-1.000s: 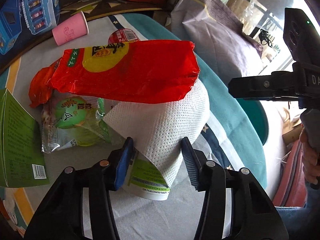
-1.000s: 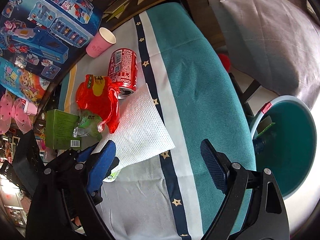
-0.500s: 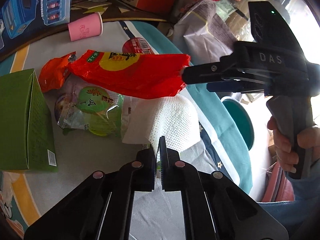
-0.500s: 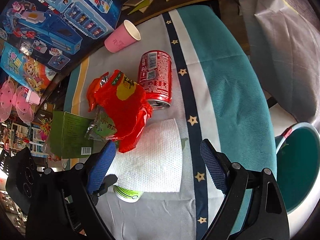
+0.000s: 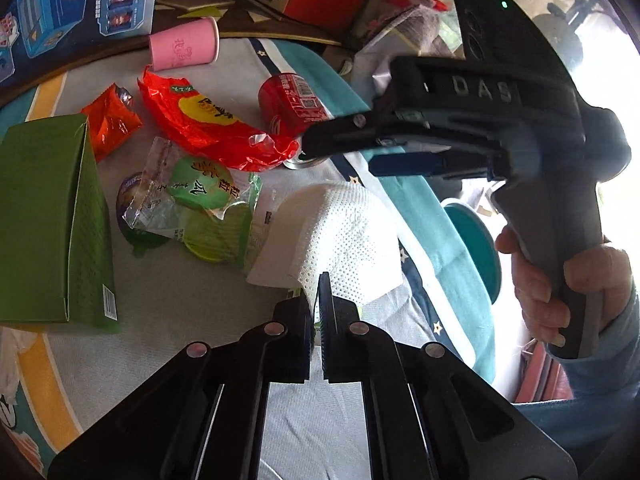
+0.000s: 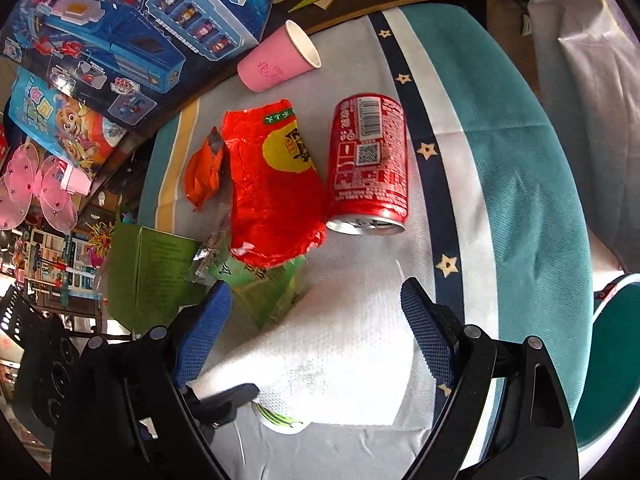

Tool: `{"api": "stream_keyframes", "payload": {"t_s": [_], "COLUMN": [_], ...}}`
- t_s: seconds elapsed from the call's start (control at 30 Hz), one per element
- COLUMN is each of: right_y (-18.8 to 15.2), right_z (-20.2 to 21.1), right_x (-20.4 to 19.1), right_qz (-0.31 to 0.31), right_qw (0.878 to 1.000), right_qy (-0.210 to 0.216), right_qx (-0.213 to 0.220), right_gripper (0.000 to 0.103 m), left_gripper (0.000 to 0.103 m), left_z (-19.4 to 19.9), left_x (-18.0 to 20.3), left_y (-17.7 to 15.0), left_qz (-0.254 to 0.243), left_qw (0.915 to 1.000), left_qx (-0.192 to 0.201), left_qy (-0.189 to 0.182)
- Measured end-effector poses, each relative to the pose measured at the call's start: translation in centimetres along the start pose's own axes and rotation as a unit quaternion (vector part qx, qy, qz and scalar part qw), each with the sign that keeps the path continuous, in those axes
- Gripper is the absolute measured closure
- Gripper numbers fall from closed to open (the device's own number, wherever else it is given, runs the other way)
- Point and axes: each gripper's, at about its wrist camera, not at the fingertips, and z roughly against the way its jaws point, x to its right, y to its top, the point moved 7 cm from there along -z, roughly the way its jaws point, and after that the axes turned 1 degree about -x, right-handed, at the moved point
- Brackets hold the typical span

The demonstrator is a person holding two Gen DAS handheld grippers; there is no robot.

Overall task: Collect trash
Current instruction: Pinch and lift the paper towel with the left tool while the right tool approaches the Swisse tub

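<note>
Left gripper [image 5: 316,296]: fingers together, pinched on the near edge of the white paper towel [image 5: 340,240]. The towel rises in a hump from the pinch point and drapes over a white container with a green label [image 6: 280,420]; only the container's bottom end shows, in the right wrist view, beneath the towel.

Right gripper [image 6: 316,320]: fingers wide apart, nothing between them, held above the towel and the wrappers. In the left wrist view it crosses in from the right, its fingertip reaching over the open end of the red soda can [image 5: 292,104].

Beside the towel, on the bench [image 5: 180,304], which is covered with a cloth striped in grey, teal and navy with stars:
- clear wrapper with green print [image 5: 192,200], touching the towel's left edge
- large red wrapper with a yellow patch [image 6: 272,192], partly overlapping the green-print wrapper and lying just beside the can
- the can on its side, open end toward the towel
- small orange wrapper [image 5: 110,120], left of the red one
- green carton [image 5: 48,220], left of the wrappers
- pink paper cup [image 6: 280,64] on its side, at the far edge

Blue toy boxes [image 6: 120,32] lean behind the cup. A teal bin [image 6: 616,360] sits off the bench's right edge, lower down.
</note>
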Motion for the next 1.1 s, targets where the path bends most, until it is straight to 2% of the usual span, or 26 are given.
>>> {"api": "stream_keyframes", "payload": {"t_s": [0.27,0.37,0.57,0.73,1.1], "right_y": [-2.5,-3.8,-6.4,-7.0,-6.8], "right_z": [2.2,2.8,2.5,2.2,0.3], "right_x": [3.6,3.8,2.8,2.3,0.5], "right_qz": [-0.05,-0.053,-0.053,-0.062,-0.064], "right_qw": [0.999,0.998,0.999,0.998,0.998], "right_qy": [-0.015,-0.014,-0.011,-0.009,0.003], "right_qx": [0.011,0.012,-0.003,-0.006,-0.019], "right_gripper": [0.02,0.02,0.02,0.02,0.02], "left_gripper": [0.101,0.101,0.101,0.101,0.1], "left_z": [3.0,4.6,7.0,7.1,4.5], "left_x": [-0.1,-0.6,-1.0,-1.0,-2.0], "left_y": [0.9,1.5,2.5,1.3,-6.0], "left_qz": [0.0,0.008,0.015,-0.002,-0.021], "left_qw": [0.9989,0.9963,0.9928,0.9942,0.9988], "left_qx": [0.043,0.073,0.104,0.091,0.002], "left_qy": [0.016,0.046,0.058,0.058,0.045]}}
